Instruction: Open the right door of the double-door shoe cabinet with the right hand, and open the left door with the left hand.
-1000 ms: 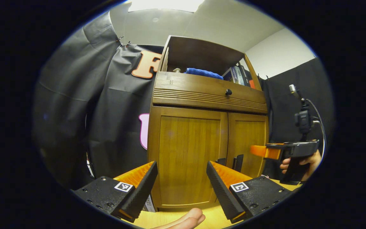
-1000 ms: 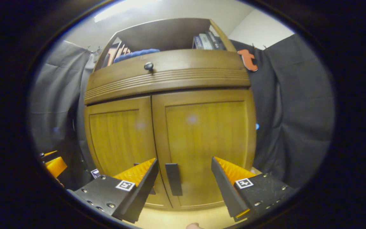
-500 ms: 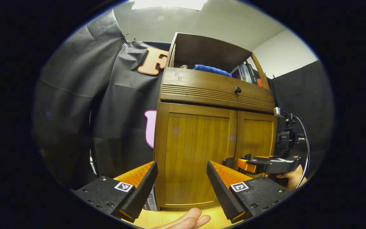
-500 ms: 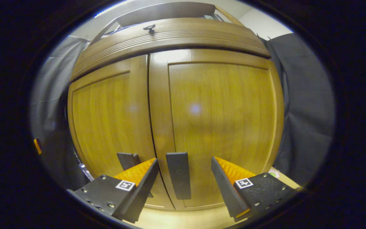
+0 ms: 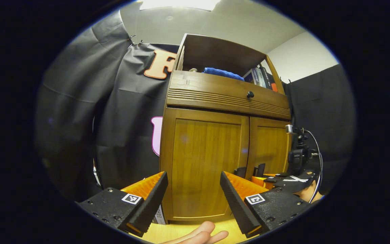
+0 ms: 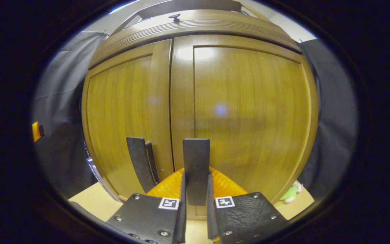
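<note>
The wooden shoe cabinet (image 5: 208, 159) stands in front of me with its left door (image 5: 205, 162) and right door (image 5: 269, 145) both closed. In the right gripper view the right door (image 6: 249, 112) has a dark flat handle (image 6: 196, 159), and my right gripper (image 6: 196, 200) is shut on it, one finger on each side. The left door's handle (image 6: 141, 162) stands free beside it. My left gripper (image 5: 193, 196) is open, a short way in front of the left door and touching nothing. In the left gripper view, the right gripper (image 5: 261, 178) sits at the two handles (image 5: 249, 171).
A drawer with a round knob (image 5: 250, 94) runs above the doors. The open shelf on top holds a blue cloth (image 5: 222, 72) and books (image 5: 259, 76). A person's fingers (image 5: 198, 235) lie on the pale wooden surface below. A small green toy (image 6: 291, 193) lies by the cabinet's right foot.
My right gripper has moved in to the right door and gone from open to shut on its handle. The left gripper has hardly moved and stays open. Both doors stay closed.
</note>
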`<state>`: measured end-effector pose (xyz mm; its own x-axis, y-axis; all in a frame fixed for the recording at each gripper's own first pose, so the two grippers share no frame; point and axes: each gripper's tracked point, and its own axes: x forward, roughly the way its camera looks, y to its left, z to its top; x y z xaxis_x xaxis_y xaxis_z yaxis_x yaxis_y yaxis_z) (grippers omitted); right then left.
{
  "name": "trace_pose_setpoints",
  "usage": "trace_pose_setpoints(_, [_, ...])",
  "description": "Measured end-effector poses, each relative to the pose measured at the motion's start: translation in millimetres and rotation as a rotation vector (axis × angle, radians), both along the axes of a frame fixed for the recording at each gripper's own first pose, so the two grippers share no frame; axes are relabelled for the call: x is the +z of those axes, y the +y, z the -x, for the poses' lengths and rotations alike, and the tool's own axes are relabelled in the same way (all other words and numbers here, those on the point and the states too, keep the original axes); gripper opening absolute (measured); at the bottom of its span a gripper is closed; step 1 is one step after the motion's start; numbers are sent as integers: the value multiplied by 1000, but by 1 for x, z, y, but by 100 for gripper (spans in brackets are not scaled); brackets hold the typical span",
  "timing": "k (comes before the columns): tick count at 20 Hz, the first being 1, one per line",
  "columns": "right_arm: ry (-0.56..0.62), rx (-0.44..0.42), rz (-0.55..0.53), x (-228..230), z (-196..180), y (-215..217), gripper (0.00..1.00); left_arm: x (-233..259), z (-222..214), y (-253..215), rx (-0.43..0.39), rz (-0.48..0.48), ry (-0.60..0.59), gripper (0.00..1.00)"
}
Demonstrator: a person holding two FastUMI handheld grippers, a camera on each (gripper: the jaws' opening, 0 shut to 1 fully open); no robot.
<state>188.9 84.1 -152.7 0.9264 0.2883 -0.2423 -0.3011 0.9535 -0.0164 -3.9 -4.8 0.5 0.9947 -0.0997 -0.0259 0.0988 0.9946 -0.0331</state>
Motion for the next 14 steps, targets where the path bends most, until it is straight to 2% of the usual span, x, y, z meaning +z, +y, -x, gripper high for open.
trace_pose_setpoints(3, [-3, 33, -27, 2, 14, -5, 24, 0, 0, -1, 3, 4, 1, 96])
trace_pose_setpoints(4, [0, 56, -32, 3, 19, -7, 25, 0, 1, -1, 1, 4, 1, 92])
trace_pose_setpoints(5, [6, 78, -36, 4, 24, -8, 25, 0, 0, -2, -5, 3, -1, 99])
trace_pose_setpoints(8, [21, 106, -44, 6, 41, -17, 24, -1, 1, -2, -14, -12, -1, 96])
trace_pose_setpoints(9, [15, 114, -45, 7, 46, -20, 25, -3, 0, -3, -17, -15, -3, 99])
trace_pose_setpoints(11, [8, 135, -60, 9, 57, -28, 25, -3, 0, -3, -17, -23, -9, 92])
trace_pose_setpoints(13, [16, 151, -79, 10, 67, -35, 25, -1, 0, -1, 4, -20, -20, 96])
trace_pose_setpoints(14, [19, 155, -82, 10, 72, -39, 24, 0, 1, 0, 17, -14, -22, 92])
